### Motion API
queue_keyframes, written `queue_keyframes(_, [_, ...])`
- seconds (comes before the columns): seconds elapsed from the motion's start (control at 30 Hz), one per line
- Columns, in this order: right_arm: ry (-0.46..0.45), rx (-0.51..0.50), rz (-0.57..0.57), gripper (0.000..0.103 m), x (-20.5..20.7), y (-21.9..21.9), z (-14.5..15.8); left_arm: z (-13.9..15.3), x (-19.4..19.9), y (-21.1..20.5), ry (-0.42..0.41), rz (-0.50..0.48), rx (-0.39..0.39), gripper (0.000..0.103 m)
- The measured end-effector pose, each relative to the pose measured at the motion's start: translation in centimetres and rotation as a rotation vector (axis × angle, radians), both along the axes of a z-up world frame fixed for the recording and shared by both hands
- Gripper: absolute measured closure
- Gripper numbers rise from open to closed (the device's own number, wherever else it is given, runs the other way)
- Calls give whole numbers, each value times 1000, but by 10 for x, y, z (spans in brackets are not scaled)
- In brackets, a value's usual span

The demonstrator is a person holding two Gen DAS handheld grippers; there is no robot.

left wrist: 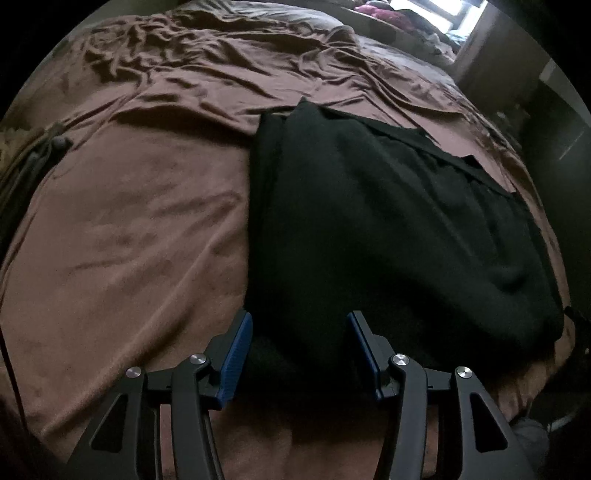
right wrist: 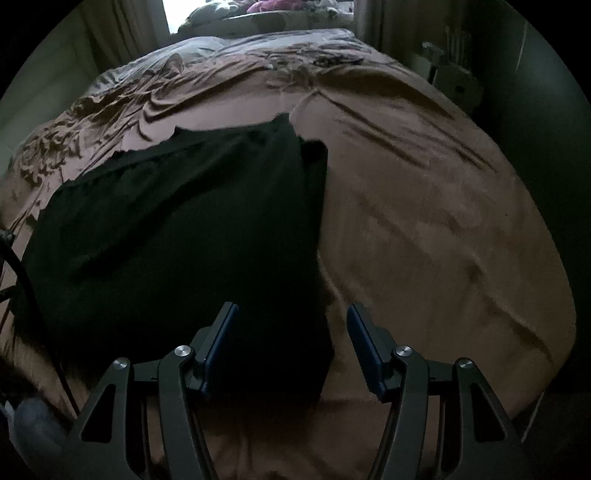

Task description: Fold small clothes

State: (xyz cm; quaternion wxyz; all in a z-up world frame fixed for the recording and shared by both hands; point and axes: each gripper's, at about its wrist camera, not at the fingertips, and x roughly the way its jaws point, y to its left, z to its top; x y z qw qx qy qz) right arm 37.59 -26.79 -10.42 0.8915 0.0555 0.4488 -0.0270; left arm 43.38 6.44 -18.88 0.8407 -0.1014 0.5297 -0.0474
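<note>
A black garment (left wrist: 388,229) lies spread flat on the brown bedspread (left wrist: 122,258) of a bed, folded lengthwise with one straight edge running away from the cameras. In the left wrist view that straight edge is the garment's left side, and stepped, layered hems show along its far right edge. The right wrist view shows the same black garment (right wrist: 177,236) from the other side: its straight edge is on the right, with bare brown bedspread (right wrist: 424,240) beyond it.

The left gripper (left wrist: 299,350) hangs over the garment's near end, jaws released, dark cloth below the gap but not pinched by the blue pads (left wrist: 236,354). The right gripper (right wrist: 291,347) hangs over the garment's near right corner, jaws likewise apart and gripping nothing.

Only the right wrist view shows, beyond the garment, a bright window (right wrist: 184,14) past the bed's far end, and a dark cable (right wrist: 22,273) at the garment's left.
</note>
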Motion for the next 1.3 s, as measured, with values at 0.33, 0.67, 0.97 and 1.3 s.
queue_keyframes(0.33, [62,43,-25,44,-2,-17,-37,-19,-8,17,25,65,-22,51])
queue_keyframes(0.67, [34,132,-108,44,-23,-35,-33,4,-33,44,-2,168,-167,50])
queue_keyframes(0.97, [-34,617,-114,42,-52,-71,-50,-4,-47,50,23,242,-471,48])
queue_keyframes(1.3, [-40,768,-155,42,-47,-90,-79,-30,-52,60,47,344,-559,48])
